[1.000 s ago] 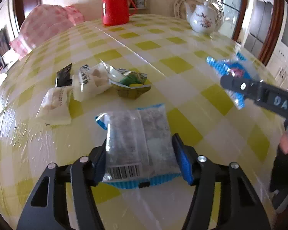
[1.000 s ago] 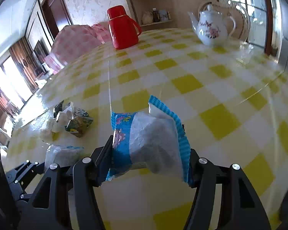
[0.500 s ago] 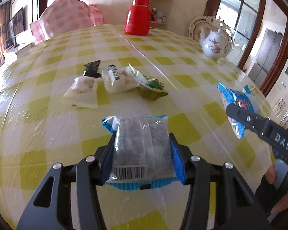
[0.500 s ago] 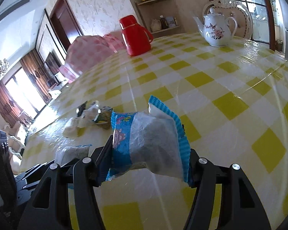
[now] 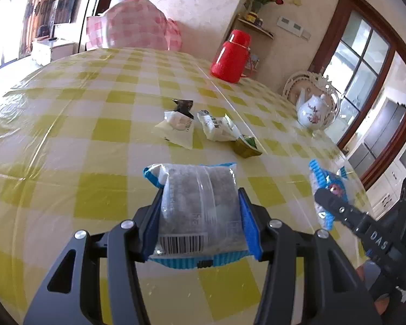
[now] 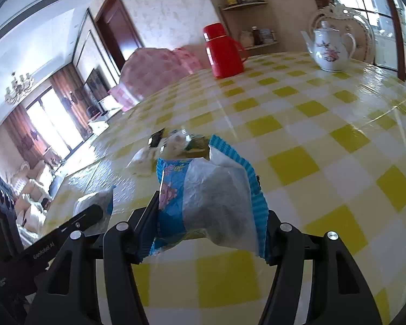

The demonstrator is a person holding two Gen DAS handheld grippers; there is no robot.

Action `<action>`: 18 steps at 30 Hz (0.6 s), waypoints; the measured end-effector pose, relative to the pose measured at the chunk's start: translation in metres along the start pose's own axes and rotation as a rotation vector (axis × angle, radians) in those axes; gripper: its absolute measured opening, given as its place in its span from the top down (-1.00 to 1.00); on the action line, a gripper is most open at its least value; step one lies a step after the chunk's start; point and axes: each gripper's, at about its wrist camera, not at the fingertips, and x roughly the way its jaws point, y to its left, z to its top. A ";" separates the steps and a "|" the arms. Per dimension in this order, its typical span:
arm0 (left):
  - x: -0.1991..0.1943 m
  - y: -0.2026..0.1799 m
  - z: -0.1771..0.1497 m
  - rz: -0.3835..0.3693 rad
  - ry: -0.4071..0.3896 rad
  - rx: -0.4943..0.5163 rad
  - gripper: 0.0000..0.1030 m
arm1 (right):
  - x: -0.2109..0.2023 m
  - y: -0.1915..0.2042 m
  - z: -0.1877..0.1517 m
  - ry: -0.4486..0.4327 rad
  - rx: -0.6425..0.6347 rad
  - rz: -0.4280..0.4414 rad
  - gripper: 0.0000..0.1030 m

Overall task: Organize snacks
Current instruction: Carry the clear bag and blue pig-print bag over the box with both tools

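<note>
Carrying step: left gripper (image 5: 200,211) pinching clear packet (image 5: 197,203), right gripper (image 6: 208,211) pinching blue packet (image 6: 211,200); next, probably setting both beside snack pile (image 5: 203,127) at twelve o'clock.

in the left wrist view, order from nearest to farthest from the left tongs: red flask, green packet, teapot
1. green packet, just ahead, slightly right
2. teapot, farther off at the right edge of the table
3. red flask, at the table's far edge

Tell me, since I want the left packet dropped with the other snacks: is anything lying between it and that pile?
Nothing visible does. The left gripper holds its packet above bare checked tablecloth, and the stretch up to the pile of snacks shows only cloth. The right gripper's packet is off to the side.
</note>
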 end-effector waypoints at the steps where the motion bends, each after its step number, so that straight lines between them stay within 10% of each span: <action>1: -0.002 0.002 -0.001 0.004 -0.004 -0.001 -0.01 | 0.000 0.004 -0.002 0.002 -0.007 0.003 -0.16; 18: -0.073 0.028 -0.026 0.087 -0.064 0.028 -0.01 | -0.020 0.065 -0.043 0.050 -0.089 0.156 -0.16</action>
